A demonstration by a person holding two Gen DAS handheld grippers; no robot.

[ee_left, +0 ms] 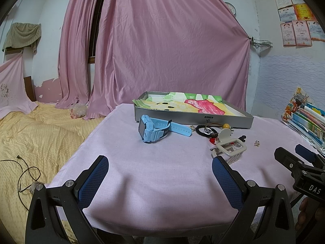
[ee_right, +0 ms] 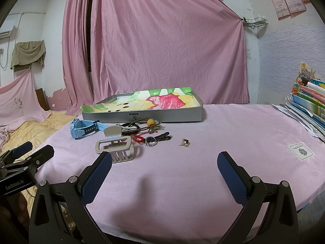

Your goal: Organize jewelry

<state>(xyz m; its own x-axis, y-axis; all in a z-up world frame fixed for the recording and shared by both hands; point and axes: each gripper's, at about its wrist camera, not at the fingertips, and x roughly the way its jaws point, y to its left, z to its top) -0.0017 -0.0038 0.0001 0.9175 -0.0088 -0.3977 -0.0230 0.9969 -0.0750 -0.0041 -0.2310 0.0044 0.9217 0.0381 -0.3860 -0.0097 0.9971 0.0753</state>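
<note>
A grey shallow box (ee_left: pixel 223 120) (ee_right: pixel 162 117) lined with colourful paper stands at the far side of the pink-covered table. In front of it lie a blue watch (ee_left: pixel 154 129) (ee_right: pixel 83 130), a beige hair claw (ee_left: pixel 230 148) (ee_right: pixel 116 147), a cord with an amber bead (ee_right: pixel 150 122), a red cord (ee_right: pixel 138 138), a silver ring (ee_right: pixel 150 141), a black hair clip (ee_right: pixel 162 137) and a small earring (ee_right: pixel 184 142) (ee_left: pixel 257 143). My left gripper (ee_left: pixel 160 174) hangs open near the table's front, short of the watch. My right gripper (ee_right: pixel 164 171) is open too, its left finger just before the hair claw.
A stack of colourful books (ee_right: pixel 308 105) leans at the table's right edge. A yellow quilt (ee_left: pixel 36 142) with a dark cable covers the bed on the left. Pink curtains (ee_left: pixel 162 40) hang behind. A white label (ee_right: pixel 300 151) is sewn on the cloth at right.
</note>
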